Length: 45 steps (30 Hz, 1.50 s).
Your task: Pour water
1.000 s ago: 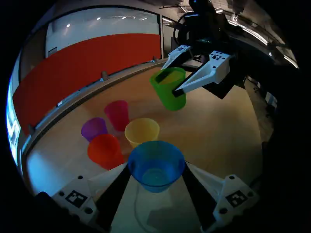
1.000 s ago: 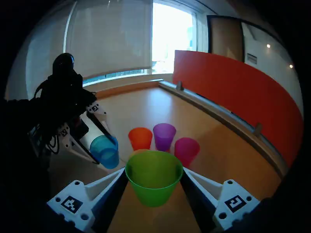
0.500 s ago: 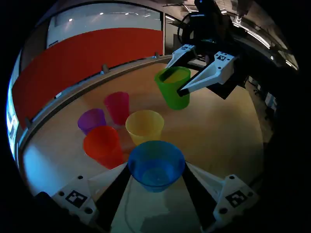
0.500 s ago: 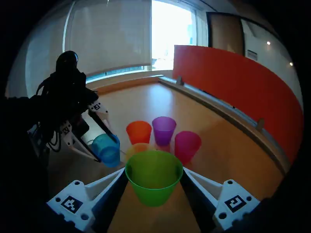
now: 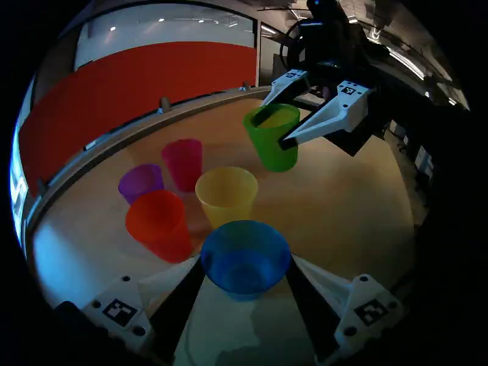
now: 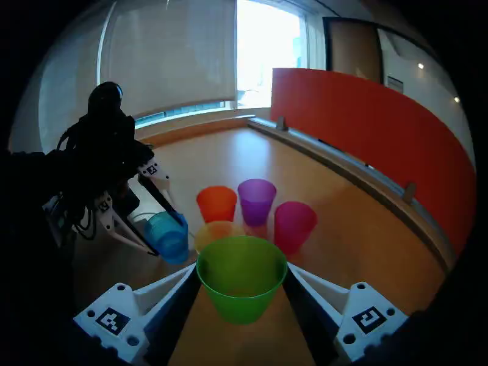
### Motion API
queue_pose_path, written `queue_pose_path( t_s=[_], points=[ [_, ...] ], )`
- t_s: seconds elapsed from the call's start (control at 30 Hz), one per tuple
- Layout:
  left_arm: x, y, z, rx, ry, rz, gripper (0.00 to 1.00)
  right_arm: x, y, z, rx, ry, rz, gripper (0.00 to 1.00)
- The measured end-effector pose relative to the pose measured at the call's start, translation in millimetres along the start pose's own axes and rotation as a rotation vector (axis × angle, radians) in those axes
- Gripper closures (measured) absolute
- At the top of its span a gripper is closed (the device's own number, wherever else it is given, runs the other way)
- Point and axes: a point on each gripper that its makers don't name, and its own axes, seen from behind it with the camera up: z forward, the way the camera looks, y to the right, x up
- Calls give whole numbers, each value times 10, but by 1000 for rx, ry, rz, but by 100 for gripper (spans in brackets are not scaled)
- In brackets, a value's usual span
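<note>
Left gripper (image 5: 246, 263) fingers clamp the blue cup (image 5: 246, 277) between them. Right gripper (image 6: 242, 276) grips the green cup (image 6: 242, 299) the same way. Both cups near upright, well apart. Yellow cup (image 5: 226, 194) just ahead of left fingertips. Pour apparently not begun; tilting remains.

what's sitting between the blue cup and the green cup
The yellow cup stands on the table roughly between the blue cup in the left hand-held gripper and the green cup in the right hand-held gripper. The orange cup, purple cup and pink cup stand off to one side.

Wooden table (image 5: 348, 201), 4 cups (image 5: 226, 192)
</note>
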Motion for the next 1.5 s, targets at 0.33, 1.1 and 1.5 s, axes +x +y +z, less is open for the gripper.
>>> queue_pose_path(
  t_s=[0.33, 1.1, 1.5],
  points=[
    [-50, -4, -24, 0, 8, -7, 12, -119, -34, 68, 4, -24, 7, 9],
    [-130, -42, -93, 2, -6, -47, 2, -375, -33, 240, 6, -62, 20, 9],
    [-173, -11, -246, 17, 0, -64, 2, -528, -2, 360, 2, -78, 29, 9]
  ],
)
